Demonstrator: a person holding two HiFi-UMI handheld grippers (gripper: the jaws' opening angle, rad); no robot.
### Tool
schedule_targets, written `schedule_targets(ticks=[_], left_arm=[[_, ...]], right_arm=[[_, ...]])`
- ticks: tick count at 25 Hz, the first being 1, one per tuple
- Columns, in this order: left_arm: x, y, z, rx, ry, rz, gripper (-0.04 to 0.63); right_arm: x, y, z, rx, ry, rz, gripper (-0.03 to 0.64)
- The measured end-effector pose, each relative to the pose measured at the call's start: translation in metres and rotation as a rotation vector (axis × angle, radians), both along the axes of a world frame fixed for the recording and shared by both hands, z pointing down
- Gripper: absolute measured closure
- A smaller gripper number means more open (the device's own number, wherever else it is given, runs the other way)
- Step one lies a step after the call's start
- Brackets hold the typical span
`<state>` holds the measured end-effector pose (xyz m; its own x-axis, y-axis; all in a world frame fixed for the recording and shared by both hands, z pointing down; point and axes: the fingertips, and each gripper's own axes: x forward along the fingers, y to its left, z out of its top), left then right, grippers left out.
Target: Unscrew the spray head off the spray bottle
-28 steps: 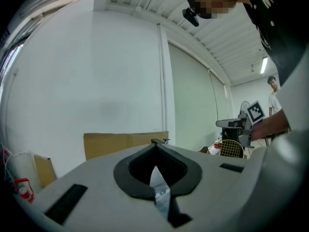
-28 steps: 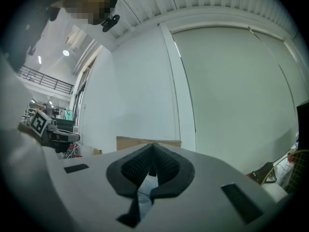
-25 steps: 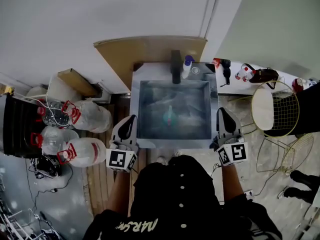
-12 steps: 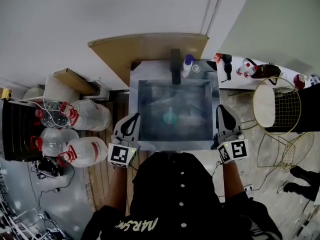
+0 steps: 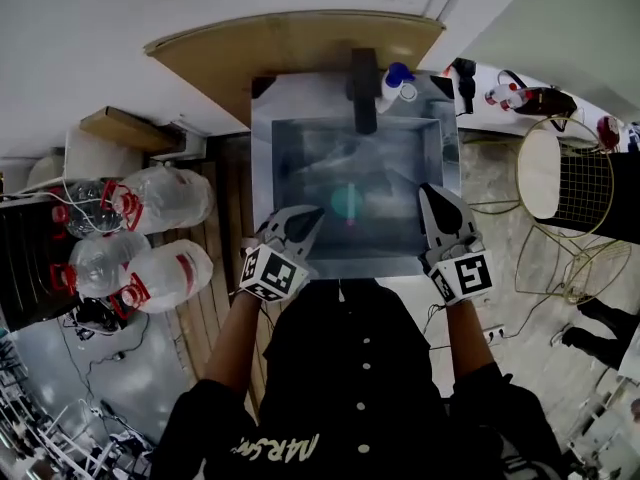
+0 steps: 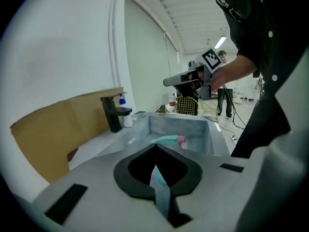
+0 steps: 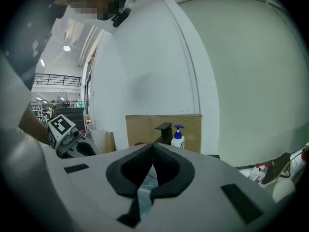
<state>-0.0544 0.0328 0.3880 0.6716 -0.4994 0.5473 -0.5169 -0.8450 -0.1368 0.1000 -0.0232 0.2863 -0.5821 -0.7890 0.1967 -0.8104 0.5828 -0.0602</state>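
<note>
A white wall backs a steel sink [image 5: 262, 168] that has a cardboard sheet [image 5: 290, 48] propped behind it, a black faucet [image 5: 363, 88] on its far rim and a blue-capped pump bottle [image 5: 396, 83] just right of the faucet. On the wooden floor left of the sink lie clear water jugs [image 5: 160, 198] with red handles. The left gripper [image 5: 312, 214], a second ago outside the sink's near left corner, now leans in over that corner, jaws clenched on nothing. The teal spray bottle [image 5: 347, 204] with its pink head lies on the sink's floor, between the two grippers and touched by neither. The right gripper [image 5: 428, 190] has likewise come in over the sink's near right rim, jaws pressed together and empty. Right of the sink stands a wire basket [image 5: 575, 203]
</note>
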Motion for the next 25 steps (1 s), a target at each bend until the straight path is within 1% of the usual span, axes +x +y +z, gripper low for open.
schedule_targets(ticks=[3, 5, 8, 9, 10, 12, 15, 16, 17, 18, 20, 21, 22, 25], left_arm=[[0.007, -0.015, 0.028, -0.05, -0.04, 0.051, 0.57], [0.012, -0.012, 0.044, -0.098, -0.067, 0.078, 0.569], [0.019, -0.009, 0.07, -0.149, -0.115, 0.115, 0.566], [0.021, -0.008, 0.08, -0.166, -0.139, 0.13, 0.541], [0.022, -0.008, 0.088, -0.184, -0.165, 0.146, 0.489], [0.025, -0.004, 0.104, -0.217, -0.218, 0.179, 0.449], [0.028, -0.001, 0.129, -0.25, -0.289, 0.216, 0.368], [0.03, -0.003, 0.135, -0.257, -0.296, 0.221, 0.33], [0.032, -0.004, 0.14, -0.263, -0.292, 0.224, 0.299], [0.035, -0.006, 0.144, -0.269, -0.281, 0.228, 0.251], [0.042, -0.007, 0.15, -0.284, -0.254, 0.243, 0.243], [0.046, -0.008, 0.153, -0.288, -0.245, 0.251, 0.224], [0.051, -0.009, 0.156, -0.284, -0.239, 0.259, 0.213], [0.062, -0.012, 0.166, -0.273, -0.238, 0.279, 0.209]], right_arm=[[-0.016, -0.016, 0.021, -0.024, 0.018, -0.037, 0.606], [-0.024, -0.016, 0.034, -0.057, 0.03, -0.056, 0.606], [-0.033, -0.016, 0.055, -0.098, 0.043, -0.073, 0.605], [-0.035, -0.017, 0.06, -0.102, 0.041, -0.077, 0.606], [-0.037, -0.019, 0.065, -0.102, 0.034, -0.079, 0.606], [-0.04, -0.019, 0.071, -0.107, 0.021, -0.079, 0.606], [-0.044, -0.02, 0.082, -0.121, 0.01, -0.081, 0.605], [-0.045, -0.02, 0.086, -0.126, 0.007, -0.082, 0.606], [-0.045, -0.021, 0.09, -0.131, 0.004, -0.083, 0.606], [-0.047, -0.022, 0.093, -0.135, 0.001, -0.085, 0.606], [-0.049, -0.025, 0.098, -0.139, -0.01, -0.09, 0.606], [-0.051, -0.026, 0.1, -0.139, -0.015, -0.093, 0.604], [-0.052, -0.027, 0.103, -0.14, -0.019, -0.096, 0.606], [-0.056, -0.029, 0.113, -0.164, -0.016, -0.104, 0.606]])
